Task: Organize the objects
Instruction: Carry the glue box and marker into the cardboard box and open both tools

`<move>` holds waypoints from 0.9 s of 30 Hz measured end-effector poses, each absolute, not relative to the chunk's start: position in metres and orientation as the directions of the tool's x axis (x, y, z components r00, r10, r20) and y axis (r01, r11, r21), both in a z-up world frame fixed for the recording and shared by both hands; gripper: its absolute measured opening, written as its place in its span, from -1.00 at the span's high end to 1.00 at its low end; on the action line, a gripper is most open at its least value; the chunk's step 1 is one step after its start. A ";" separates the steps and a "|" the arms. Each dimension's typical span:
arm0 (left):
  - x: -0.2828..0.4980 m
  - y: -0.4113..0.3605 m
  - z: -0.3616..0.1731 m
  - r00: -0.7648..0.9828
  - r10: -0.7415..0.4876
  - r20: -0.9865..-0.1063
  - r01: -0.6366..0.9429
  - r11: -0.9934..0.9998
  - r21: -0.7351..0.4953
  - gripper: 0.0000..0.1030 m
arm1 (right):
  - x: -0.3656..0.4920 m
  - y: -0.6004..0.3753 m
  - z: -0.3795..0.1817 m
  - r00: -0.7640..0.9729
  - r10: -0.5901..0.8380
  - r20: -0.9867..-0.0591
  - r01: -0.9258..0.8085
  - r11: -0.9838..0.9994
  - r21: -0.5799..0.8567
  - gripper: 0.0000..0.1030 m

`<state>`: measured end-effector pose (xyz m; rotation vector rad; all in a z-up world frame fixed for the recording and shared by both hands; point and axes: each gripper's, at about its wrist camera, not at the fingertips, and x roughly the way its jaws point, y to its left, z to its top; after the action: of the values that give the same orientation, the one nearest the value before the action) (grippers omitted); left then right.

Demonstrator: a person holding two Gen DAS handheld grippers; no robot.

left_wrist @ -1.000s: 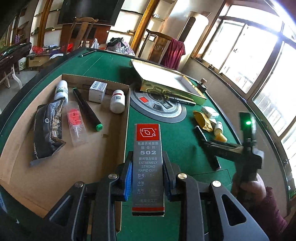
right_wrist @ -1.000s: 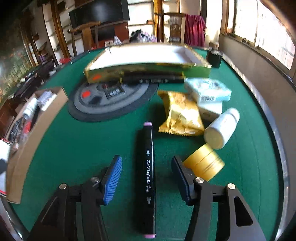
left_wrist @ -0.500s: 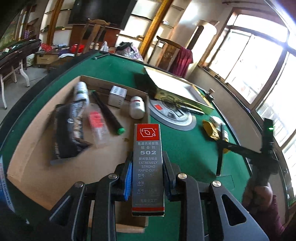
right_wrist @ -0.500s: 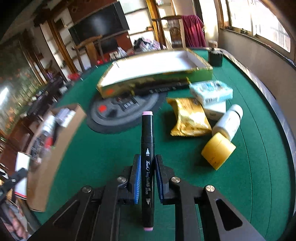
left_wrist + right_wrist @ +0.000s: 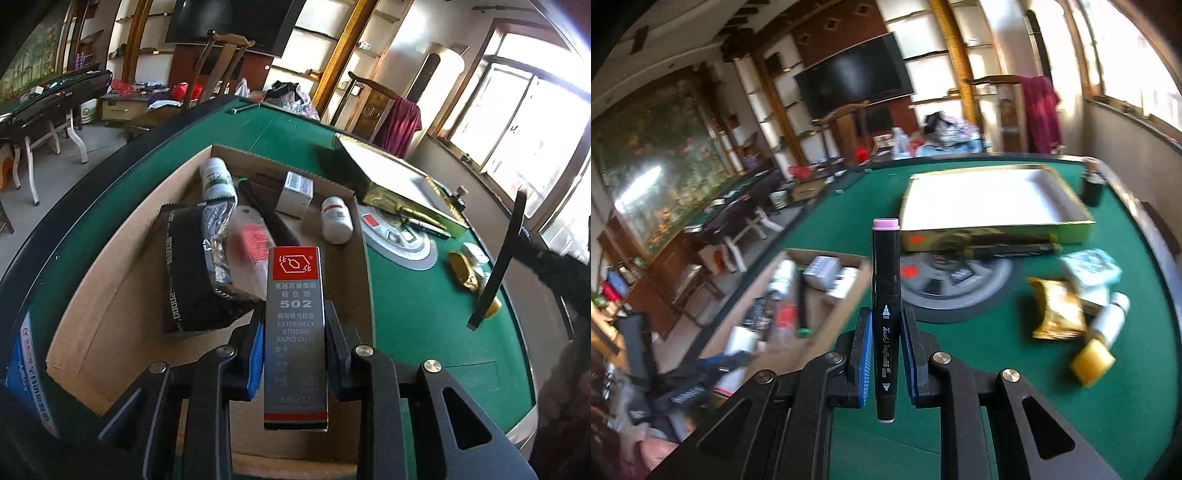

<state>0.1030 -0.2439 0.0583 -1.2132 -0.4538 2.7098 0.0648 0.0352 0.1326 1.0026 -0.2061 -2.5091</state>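
Grey, red-banded glue box (image 5: 295, 332); black, pink-capped marker (image 5: 885, 295); green table (image 5: 1015, 387)

Daylight is streaming through large windows (image 5: 524, 122) on the right. A dark television (image 5: 853, 79) is hanging between wall shelving; a red cloth (image 5: 1039, 110) is draping over a wooden chair.

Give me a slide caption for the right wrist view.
Right tongs shut on a black marker, held above the green table.
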 end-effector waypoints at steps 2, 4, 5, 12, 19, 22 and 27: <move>0.097 -0.243 0.054 -0.652 0.242 -0.719 0.001 -0.948 -0.320 0.48 | 0.062 0.021 0.134 -0.619 -0.480 -0.621 0.365 -0.877 0.314 0.67; 0.091 -0.241 0.049 -0.635 0.239 -0.735 0.005 -0.950 -0.314 0.48 | 0.057 0.003 0.133 -0.582 -0.519 -0.625 0.397 -0.853 0.339 0.67; 0.087 -0.240 0.047 -0.624 0.234 -0.746 0.007 -0.952 -0.305 0.48 | 0.055 -0.003 0.132 -0.568 -0.531 -0.628 0.405 -0.845 0.348 0.67; 0.078 -0.232 0.028 -0.564 0.220 -0.796 0.026 -0.959 -0.283 0.48 | 0.034 -0.057 0.105 -0.463 -0.579 -0.671 0.439 -0.808 0.394 0.67; 0.089 -0.247 0.038 -0.597 0.274 -0.754 0.024 -0.933 -0.359 0.14 | 0.008 -0.088 0.068 -0.387 -0.565 -0.729 0.420 -0.812 0.406 0.67; 0.098 -0.257 0.046 -0.628 0.297 -0.719 0.024 -0.917 -0.399 0.02 | -0.002 -0.097 0.057 -0.380 -0.537 -0.753 0.412 -0.827 0.382 0.67; 0.104 -0.271 0.051 -0.649 0.324 -0.689 0.024 -0.896 -0.444 0.00 | -0.024 -0.110 0.040 -0.368 -0.485 -0.793 0.386 -0.856 0.344 0.67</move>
<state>0.1041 -0.2714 0.0512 -1.2243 -0.6323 2.6332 -0.0238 -0.1099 0.0403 1.3417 -0.1348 -2.2314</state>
